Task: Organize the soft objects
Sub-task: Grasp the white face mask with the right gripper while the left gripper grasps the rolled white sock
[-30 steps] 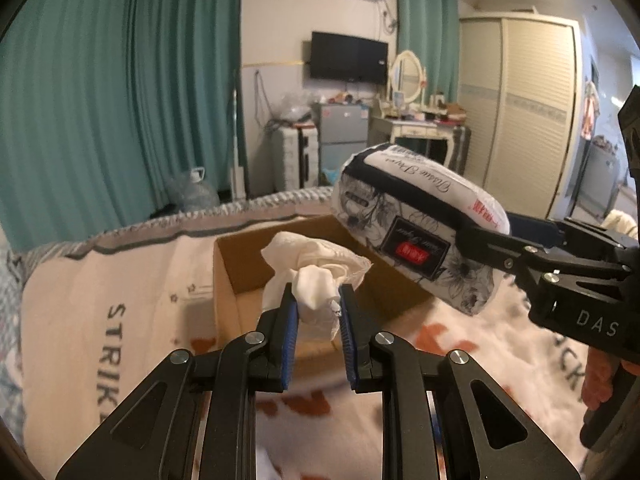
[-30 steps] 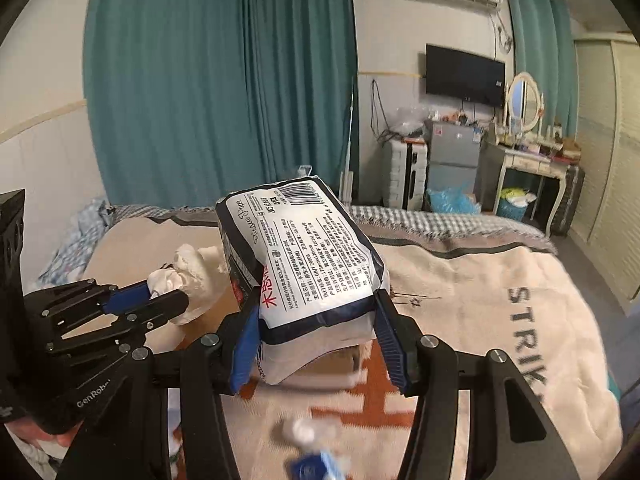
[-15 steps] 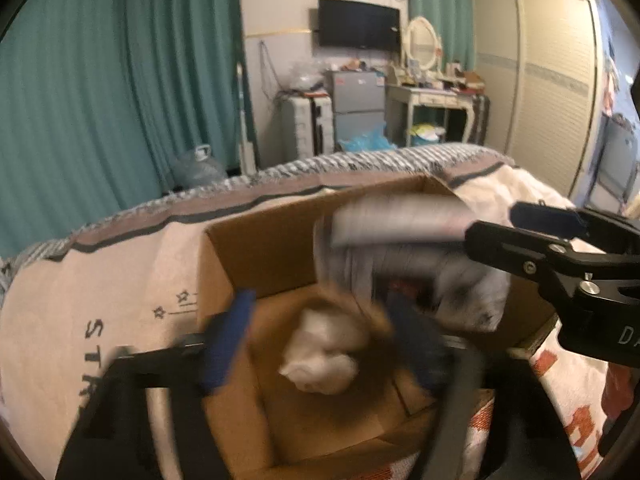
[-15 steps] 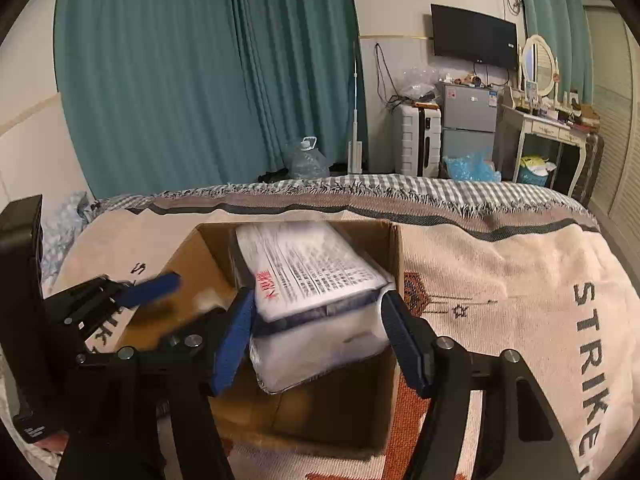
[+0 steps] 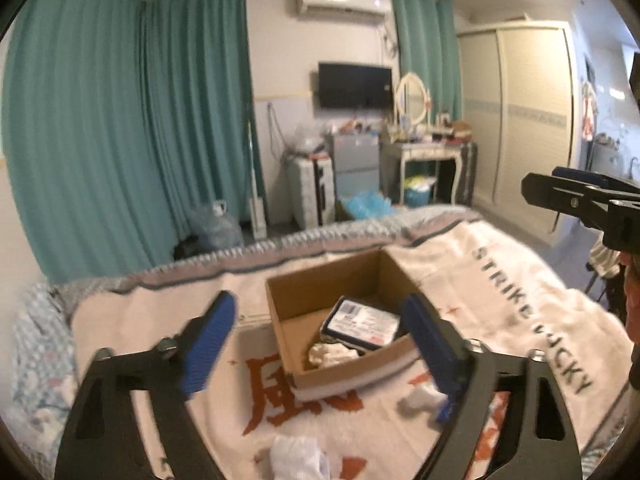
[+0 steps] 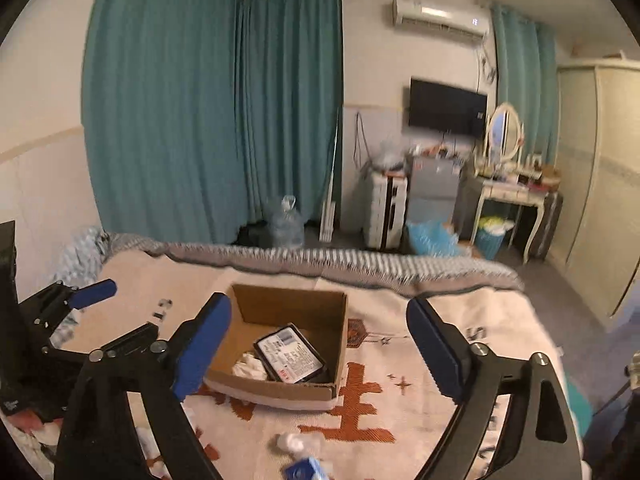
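An open cardboard box (image 5: pixel 320 280) sits on the bed blanket; it also shows in the right wrist view (image 6: pixel 288 300). Inside lie a tissue pack (image 5: pixel 360 322) (image 6: pixel 290 354) and a crumpled white cloth (image 5: pixel 330 354) (image 6: pixel 246 366). My left gripper (image 5: pixel 320 344) is open and empty, held above and in front of the box. My right gripper (image 6: pixel 320 348) is open and empty, also raised above the box. Each gripper shows at the edge of the other's view: the right one (image 5: pixel 580 196), the left one (image 6: pixel 80 296).
Loose soft items lie on the blanket near me: a white cloth (image 5: pixel 296 456), a small white and blue piece (image 5: pixel 424 400), and a white wad (image 6: pixel 294 442) beside a blue packet (image 6: pixel 304 470). Teal curtains, a fridge, a dressing table and a wardrobe stand beyond the bed.
Both grippers opened and dropped the cloth and the tissue pack into the box, then pulled back and up away from it.
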Tool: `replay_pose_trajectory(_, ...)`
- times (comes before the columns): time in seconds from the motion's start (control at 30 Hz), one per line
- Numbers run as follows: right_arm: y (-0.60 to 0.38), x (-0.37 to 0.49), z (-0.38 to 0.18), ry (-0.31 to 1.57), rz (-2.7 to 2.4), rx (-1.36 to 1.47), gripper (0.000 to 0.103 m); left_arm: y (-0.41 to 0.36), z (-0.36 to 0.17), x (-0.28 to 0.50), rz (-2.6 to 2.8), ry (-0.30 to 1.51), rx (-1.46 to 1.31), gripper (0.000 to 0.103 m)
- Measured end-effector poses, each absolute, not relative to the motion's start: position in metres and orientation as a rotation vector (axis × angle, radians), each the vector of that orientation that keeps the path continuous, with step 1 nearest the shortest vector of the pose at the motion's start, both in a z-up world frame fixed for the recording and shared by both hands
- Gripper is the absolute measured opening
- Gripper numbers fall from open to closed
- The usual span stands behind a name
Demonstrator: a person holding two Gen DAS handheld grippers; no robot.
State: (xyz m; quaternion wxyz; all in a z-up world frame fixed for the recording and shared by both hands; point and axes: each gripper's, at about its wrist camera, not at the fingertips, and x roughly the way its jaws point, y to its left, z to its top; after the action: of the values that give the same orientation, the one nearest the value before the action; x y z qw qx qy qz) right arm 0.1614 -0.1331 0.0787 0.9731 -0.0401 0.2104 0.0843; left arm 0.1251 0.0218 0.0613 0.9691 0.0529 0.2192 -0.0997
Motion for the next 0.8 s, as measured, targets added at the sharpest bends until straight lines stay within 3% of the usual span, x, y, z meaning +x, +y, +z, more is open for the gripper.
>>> replay_pose_trajectory(0.2, -0.117, 0.076, 0.112, 0.4, 0.156, -0.132, 0.103, 0.048, 0.093, 0.064, -0.123, 0.42, 0.086, 0.094)
replay_pose_trajectory(0.37, -0.102, 0.038, 0.092, 0.418, 0.199, -0.117, 0.103, 0.059, 0.073, 0.032, -0.073, 0.449, 0.129, 0.094)
replay_pose_trajectory(0.8, -0.053, 0.033, -0.097, 0.686, 0.189, -0.204, 0.103, 0.052, -0.061, 0.024, -0.003, 0.662, 0.138, 0.094)
